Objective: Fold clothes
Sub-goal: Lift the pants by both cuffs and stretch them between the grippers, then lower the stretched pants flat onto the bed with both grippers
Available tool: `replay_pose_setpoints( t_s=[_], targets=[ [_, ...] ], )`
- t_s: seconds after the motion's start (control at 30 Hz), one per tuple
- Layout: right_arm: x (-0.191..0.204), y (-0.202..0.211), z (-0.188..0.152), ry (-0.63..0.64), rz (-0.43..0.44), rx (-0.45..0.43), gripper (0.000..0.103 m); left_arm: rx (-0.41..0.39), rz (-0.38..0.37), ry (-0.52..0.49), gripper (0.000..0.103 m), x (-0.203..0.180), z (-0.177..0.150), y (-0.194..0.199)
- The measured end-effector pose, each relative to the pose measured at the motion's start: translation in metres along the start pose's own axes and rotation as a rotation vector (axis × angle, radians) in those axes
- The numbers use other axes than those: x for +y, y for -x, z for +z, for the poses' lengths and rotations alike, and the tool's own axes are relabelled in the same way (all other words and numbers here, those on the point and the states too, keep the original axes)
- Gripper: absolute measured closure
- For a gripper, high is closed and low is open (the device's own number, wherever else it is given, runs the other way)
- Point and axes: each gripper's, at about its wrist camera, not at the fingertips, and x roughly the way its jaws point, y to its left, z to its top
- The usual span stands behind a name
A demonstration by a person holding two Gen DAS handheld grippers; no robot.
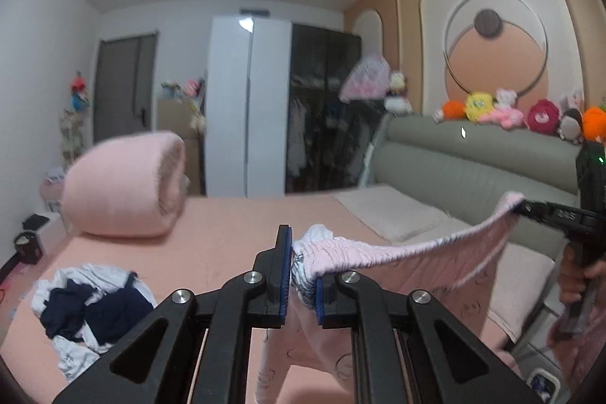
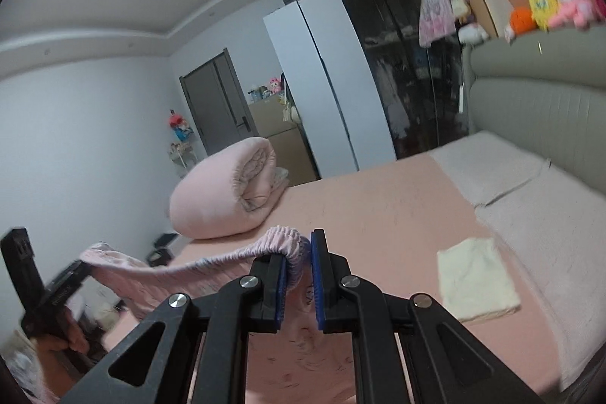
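Pale pink trousers (image 1: 416,267) with an elastic waistband hang in the air above the pink bed (image 1: 235,226), stretched between both grippers. My left gripper (image 1: 303,271) is shut on one end of the waistband. My right gripper (image 2: 299,271) is shut on the other end of the pink trousers (image 2: 181,275), whose legs hang down below the fingers. In the left wrist view the right gripper (image 1: 530,207) shows at the right edge with a hand under it. In the right wrist view the left gripper (image 2: 72,275) shows at the left edge.
A rolled pink duvet (image 1: 125,184) lies at the far left of the bed. A heap of navy and white clothes (image 1: 87,305) lies near left. A folded cream cloth (image 2: 477,279) rests by the pillows (image 2: 492,169). Plush toys (image 1: 511,112) line the grey headboard (image 1: 473,169).
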Motion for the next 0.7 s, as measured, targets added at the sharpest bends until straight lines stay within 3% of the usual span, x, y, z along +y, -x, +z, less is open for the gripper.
replay_pose_setpoints(
  t_s=[0.17,0.3,0.37,0.53,0.6,0.7],
  targets=[
    [0.002,-0.013,0.015,0.053,0.006,0.013,0.094,0.237,-0.008,0.066,0.095,0.015,-0.033,-0.090],
    [-0.007,-0.058,0.043,0.035,0.016,0.044,0.094,0.293,0.063,0.044,0.095,0.025,-0.020,-0.154],
    [-0.007,-0.059,0.068,0.017,0.034,0.017,0.094,0.205,0.066,0.011,0.095,0.021,0.004,-0.138],
    [0.007,-0.005,0.110,0.032,0.090,-0.199,0.094,0.008,0.083,-0.072,0.094,0.010,0.053,-0.089],
    [0.010,0.013,0.109,0.030,0.110,-0.242,0.094,-0.014,0.073,-0.069,0.094,0.011,0.054,-0.069],
    [0.006,0.022,0.070,0.008,0.106,-0.224,0.094,0.022,0.078,-0.081,0.093,0.010,0.026,-0.053]
  ],
)
